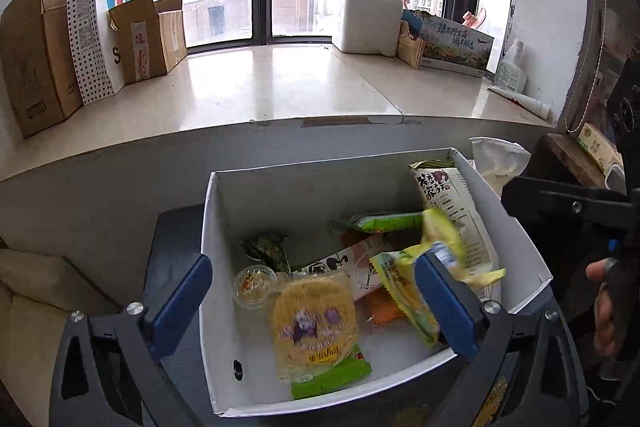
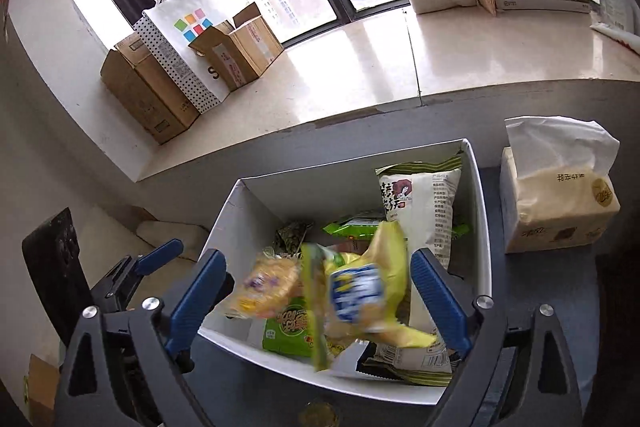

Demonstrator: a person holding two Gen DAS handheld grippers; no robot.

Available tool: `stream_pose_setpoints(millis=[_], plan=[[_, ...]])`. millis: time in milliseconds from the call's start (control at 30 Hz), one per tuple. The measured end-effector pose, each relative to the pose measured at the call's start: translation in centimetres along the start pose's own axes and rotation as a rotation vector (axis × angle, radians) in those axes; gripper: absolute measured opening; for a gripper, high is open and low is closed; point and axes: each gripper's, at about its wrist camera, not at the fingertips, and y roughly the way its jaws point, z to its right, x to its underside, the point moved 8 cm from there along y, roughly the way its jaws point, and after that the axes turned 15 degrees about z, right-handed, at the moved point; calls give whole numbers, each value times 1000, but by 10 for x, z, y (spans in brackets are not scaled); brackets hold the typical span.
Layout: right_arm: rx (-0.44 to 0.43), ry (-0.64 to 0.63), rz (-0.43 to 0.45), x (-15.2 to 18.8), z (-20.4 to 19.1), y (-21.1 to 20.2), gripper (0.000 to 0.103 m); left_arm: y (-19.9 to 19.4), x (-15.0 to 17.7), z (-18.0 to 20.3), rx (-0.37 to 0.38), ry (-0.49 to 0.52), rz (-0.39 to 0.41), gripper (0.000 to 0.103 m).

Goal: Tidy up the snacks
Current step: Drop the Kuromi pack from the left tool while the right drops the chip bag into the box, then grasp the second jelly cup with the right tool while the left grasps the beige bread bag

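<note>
The white cardboard box (image 1: 224, 227) is sitting open-topped on the dark table (image 1: 172, 227), its far wall lying close under the grey ledge of the windowsill (image 1: 280, 83). Snack packets are filling its floor: a round yellow cracker pack (image 1: 312, 319) near the front wall, a clear jelly cup (image 1: 254, 285) beside it toward the left wall, and a tall white packet (image 1: 448, 199) leaning on the right wall. A yellow-and-blue packet (image 2: 360, 291) is showing blurred above the pile, touching neither blue pad. The left hand-held gripper (image 1: 312, 307) is hanging spread wide, straddling the box's left wall. The right hand-held gripper (image 2: 316, 299) is also gaping, both fingers over the box's front rim. A tissue pack (image 2: 556, 199) is standing just beside the right wall.
</note>
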Motion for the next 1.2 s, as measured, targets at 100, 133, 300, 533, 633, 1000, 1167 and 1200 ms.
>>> stream_pose_setpoints(millis=[100,133,300,533,633,1000,1167,1200], plan=[[3,12,21,-2,5,-4,103,-4,7,0,6,-5,-9,103],[3,20,20,-2,6,-4,103,-5,9,0,6,-4,-11,103],[9,-2,32,-4,8,-14,103,-9,10,4,6,3,-12,103],[-32,-72,100,-2,-5,-63,103,-59,8,16,-15,37,52,103],[-41,-123,107,14,-11,-89,103,-93,18,26,28,26,90,103],[13,-200,52,144,2,-138,103,-156,113,9,66,-174,-2,103],[33,-308,-30,180,-12,-110,103,-178,140,-7,47,-219,-26,103],[21,-335,-39,182,-18,-103,103,-182,143,-10,39,-216,-26,103]])
